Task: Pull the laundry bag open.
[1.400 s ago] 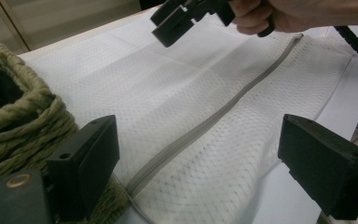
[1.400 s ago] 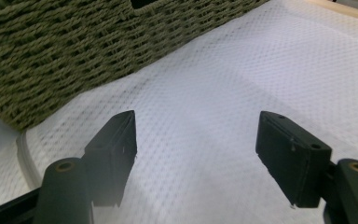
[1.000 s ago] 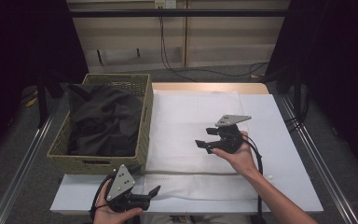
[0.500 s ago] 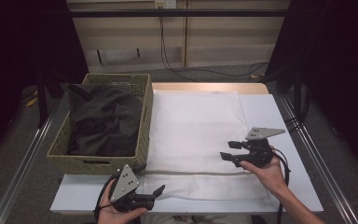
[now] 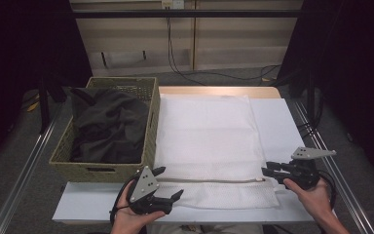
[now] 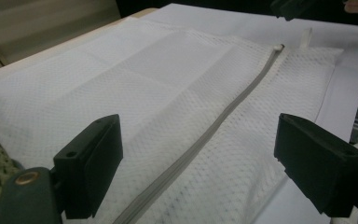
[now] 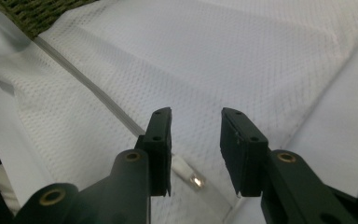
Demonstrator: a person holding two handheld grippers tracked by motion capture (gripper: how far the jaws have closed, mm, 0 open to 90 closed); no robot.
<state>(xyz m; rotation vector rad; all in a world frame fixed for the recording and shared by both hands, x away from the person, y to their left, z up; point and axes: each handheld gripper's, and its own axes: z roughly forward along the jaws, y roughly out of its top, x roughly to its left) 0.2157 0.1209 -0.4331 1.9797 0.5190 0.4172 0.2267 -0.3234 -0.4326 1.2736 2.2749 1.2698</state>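
Observation:
A white mesh laundry bag (image 5: 207, 131) lies flat on the table, its grey zipper (image 5: 209, 181) running across near the front edge. The zipper's pull (image 7: 189, 173) sits at the right end. My right gripper (image 5: 269, 170) hovers at that end, its half-closed jaws (image 7: 196, 116) just above the pull; they have just been closing, and nothing is between them. My left gripper (image 5: 168, 183) is at the zipper's left end, jaws wide open (image 6: 198, 126) over the mesh and zipper (image 6: 205, 144), holding nothing.
A woven basket (image 5: 152, 122) full of dark clothing (image 5: 107, 126) stands at the left, touching the bag's edge. White cover sheet (image 5: 272, 117) shows right of the bag. Metal rails (image 5: 321, 146) run along both table sides.
My right gripper has swept from the middle of the bag to the zipper's right end, and its jaws have narrowed. The left gripper has edged slightly toward the zipper.

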